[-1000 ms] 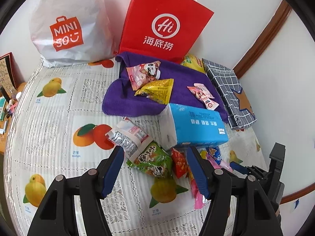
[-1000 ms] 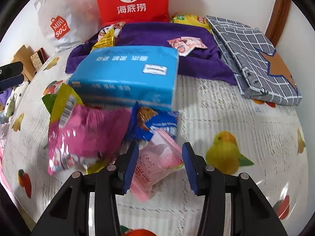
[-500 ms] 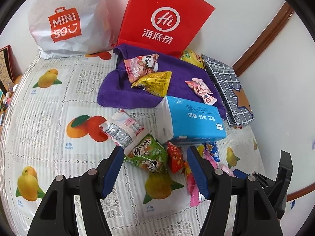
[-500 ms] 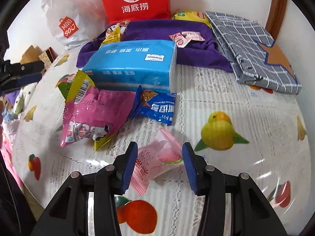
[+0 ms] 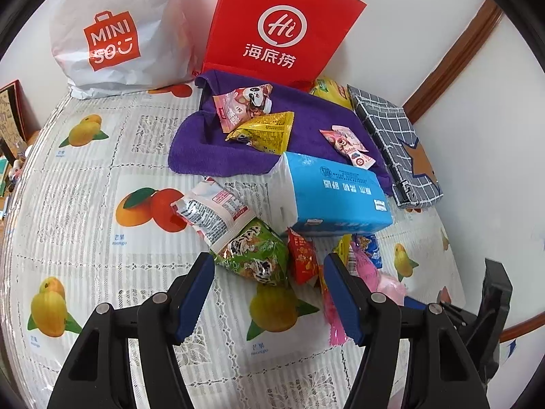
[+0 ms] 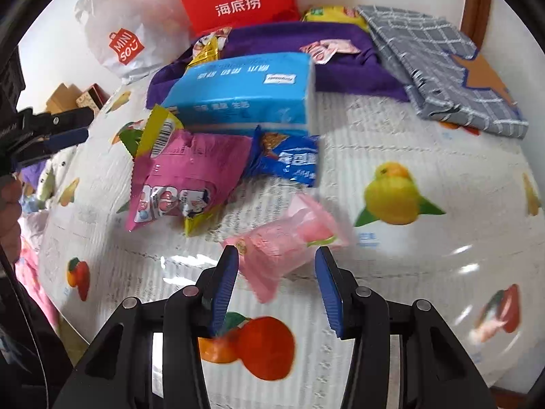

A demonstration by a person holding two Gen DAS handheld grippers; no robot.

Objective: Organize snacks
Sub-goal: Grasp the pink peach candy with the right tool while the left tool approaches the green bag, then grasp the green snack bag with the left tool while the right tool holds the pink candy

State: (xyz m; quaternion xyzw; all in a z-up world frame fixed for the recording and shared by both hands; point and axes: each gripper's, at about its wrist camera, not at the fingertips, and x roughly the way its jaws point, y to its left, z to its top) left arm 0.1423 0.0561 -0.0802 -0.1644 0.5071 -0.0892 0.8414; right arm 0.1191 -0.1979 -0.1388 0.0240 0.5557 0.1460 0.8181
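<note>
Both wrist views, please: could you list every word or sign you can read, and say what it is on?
"MINISO": white bag.
"Hi" and "海底捞": red bag.
"芒果 mango": fruit-print tablecloth.
Blue tissue pack: characters too distorted to read.
Snack packets, such as the green one: print too small or blurred.

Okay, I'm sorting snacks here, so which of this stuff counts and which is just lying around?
Part of the job:
pale pink peach-print snack packet
magenta foil snack bag
blue biscuit packet
green printed snack bag
yellow foil snack pouch

Just lying about:
blue tissue pack
purple towel
grey checked cloth
red paper bag
white plastic bag
</note>
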